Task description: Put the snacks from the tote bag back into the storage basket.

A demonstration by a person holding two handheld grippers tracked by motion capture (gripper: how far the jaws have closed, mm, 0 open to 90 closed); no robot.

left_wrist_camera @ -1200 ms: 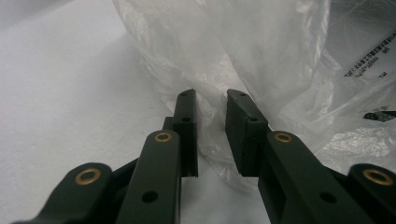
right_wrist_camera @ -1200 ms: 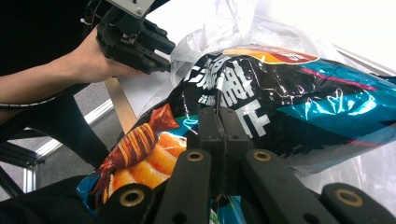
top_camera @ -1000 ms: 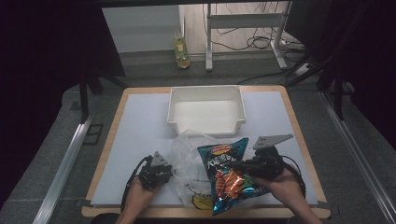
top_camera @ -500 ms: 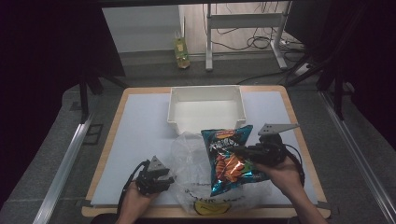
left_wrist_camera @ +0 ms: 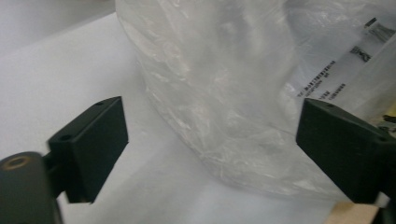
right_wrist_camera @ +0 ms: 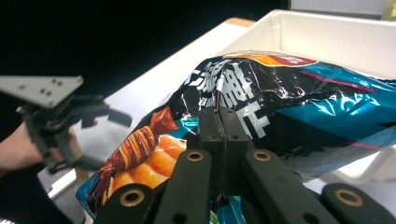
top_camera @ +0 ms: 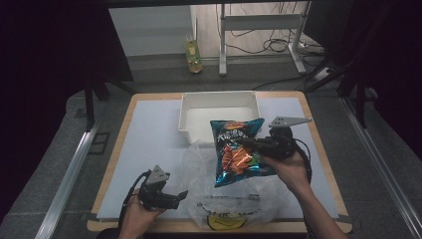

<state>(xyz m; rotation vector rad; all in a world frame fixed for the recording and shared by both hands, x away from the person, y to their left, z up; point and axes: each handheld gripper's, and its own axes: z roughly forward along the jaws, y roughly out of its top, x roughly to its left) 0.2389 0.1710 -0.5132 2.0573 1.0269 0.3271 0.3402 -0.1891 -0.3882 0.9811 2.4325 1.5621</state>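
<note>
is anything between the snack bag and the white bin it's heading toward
Nothing visible stands in the way. The right gripper is shut on the snack bag, held above the table with its top edge already over the near rim of the white bin. The clear plastic bag lies below, and the left gripper is off to the side.

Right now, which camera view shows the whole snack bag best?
The high view: the snack bag shows entire, lifted near the white bin. The right gripper view has only its creased middle, pinched; the left gripper view faces clear plastic instead.

Left gripper point(top_camera: 175, 195) jaws apart, right gripper point(top_camera: 251, 145) jaws clamped.
</note>
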